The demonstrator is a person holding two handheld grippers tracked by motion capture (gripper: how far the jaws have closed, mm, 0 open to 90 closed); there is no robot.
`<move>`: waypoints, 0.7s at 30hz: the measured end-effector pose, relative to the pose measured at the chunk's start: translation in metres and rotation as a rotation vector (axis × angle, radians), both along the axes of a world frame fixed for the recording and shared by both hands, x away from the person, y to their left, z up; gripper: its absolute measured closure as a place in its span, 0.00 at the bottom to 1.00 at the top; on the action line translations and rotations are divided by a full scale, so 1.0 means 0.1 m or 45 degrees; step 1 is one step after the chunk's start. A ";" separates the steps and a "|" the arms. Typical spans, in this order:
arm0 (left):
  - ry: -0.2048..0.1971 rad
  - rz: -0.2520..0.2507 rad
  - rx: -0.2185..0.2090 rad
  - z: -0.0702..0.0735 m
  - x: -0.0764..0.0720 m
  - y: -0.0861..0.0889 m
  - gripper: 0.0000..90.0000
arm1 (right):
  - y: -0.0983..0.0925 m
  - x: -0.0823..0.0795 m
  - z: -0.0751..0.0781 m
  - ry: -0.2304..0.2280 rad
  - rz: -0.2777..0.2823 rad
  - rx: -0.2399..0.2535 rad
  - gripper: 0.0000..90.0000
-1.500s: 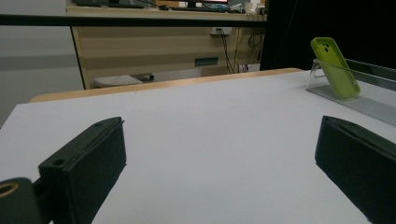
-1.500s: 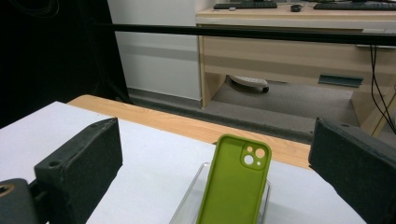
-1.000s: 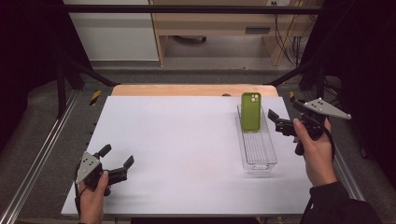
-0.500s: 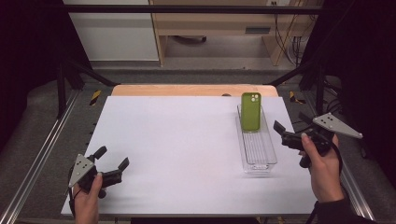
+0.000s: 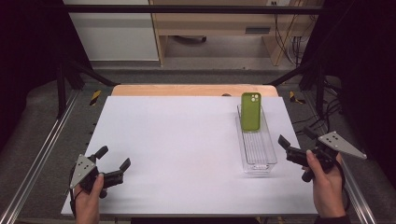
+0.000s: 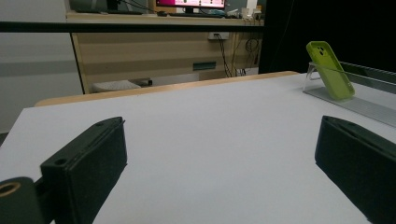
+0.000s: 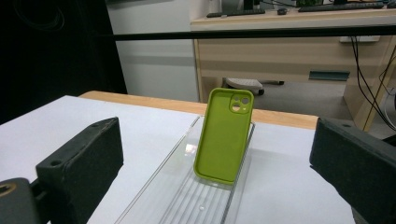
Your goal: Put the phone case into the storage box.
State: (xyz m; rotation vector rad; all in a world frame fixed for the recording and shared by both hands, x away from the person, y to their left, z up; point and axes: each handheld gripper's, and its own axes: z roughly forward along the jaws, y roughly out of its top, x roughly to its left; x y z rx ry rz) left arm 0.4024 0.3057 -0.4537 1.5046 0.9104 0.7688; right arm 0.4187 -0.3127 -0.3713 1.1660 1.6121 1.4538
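The green phone case (image 5: 250, 112) leans upright in the clear tray (image 5: 259, 165), ahead-left of the spread, empty right gripper (image 5: 299, 150); the spread left gripper (image 5: 113, 163) sits far off.

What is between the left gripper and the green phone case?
Just bare white table. In the high view, nothing sits between the left gripper and the green phone case, which leans in a clear tray.

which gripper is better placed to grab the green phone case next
Right, probably. The right gripper sits open just beside the clear tray holding the green phone case. The left gripper, also open, is at the table's opposite near corner.
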 end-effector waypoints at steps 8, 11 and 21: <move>-0.010 -0.004 0.001 0.01 -0.01 0.01 0.02 | 0.01 -0.07 -0.18 -0.019 -0.008 -0.001 0.03; -0.010 -0.005 -0.002 0.01 -0.02 0.00 0.02 | 0.01 -0.09 -0.28 -0.026 -0.010 -0.006 0.03; -0.012 -0.036 -0.002 0.01 -0.03 -0.04 0.02 | 0.00 -0.13 -0.44 -0.062 0.038 -0.024 0.03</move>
